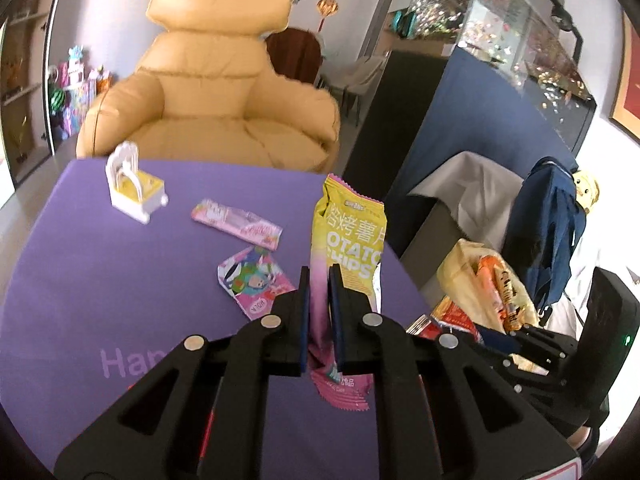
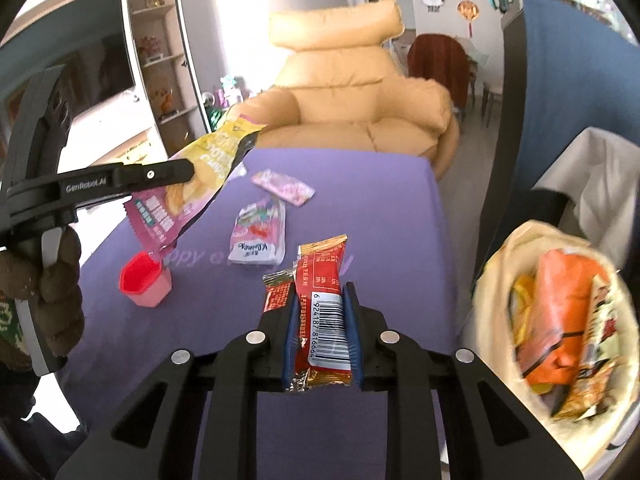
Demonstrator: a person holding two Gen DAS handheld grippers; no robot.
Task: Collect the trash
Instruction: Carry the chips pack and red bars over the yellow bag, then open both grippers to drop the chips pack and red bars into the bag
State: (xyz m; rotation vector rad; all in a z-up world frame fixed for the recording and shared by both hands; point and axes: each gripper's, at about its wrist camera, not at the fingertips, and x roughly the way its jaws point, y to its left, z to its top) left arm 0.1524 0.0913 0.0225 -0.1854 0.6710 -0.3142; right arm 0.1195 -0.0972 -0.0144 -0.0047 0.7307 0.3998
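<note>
My left gripper (image 1: 319, 276) is shut on a yellow and pink potato chips bag (image 1: 348, 236), held upright above the purple table (image 1: 120, 280). It also shows in the right wrist view (image 2: 188, 172), with the chips bag (image 2: 200, 184) hanging from it. My right gripper (image 2: 320, 292) is shut on a red snack wrapper (image 2: 322, 300) with a barcode. A cream trash bag (image 2: 560, 320) full of wrappers sits to the right, also in the left wrist view (image 1: 480, 280). A pink wrapper (image 1: 236, 222) and a cartoon wrapper (image 1: 250, 280) lie on the table.
A white and yellow toy cradle (image 1: 134, 184) stands at the table's far left. A red cup (image 2: 146, 280) sits near the left edge. A tan armchair (image 1: 212, 92) is beyond the table. A blue partition (image 1: 472, 120) stands on the right.
</note>
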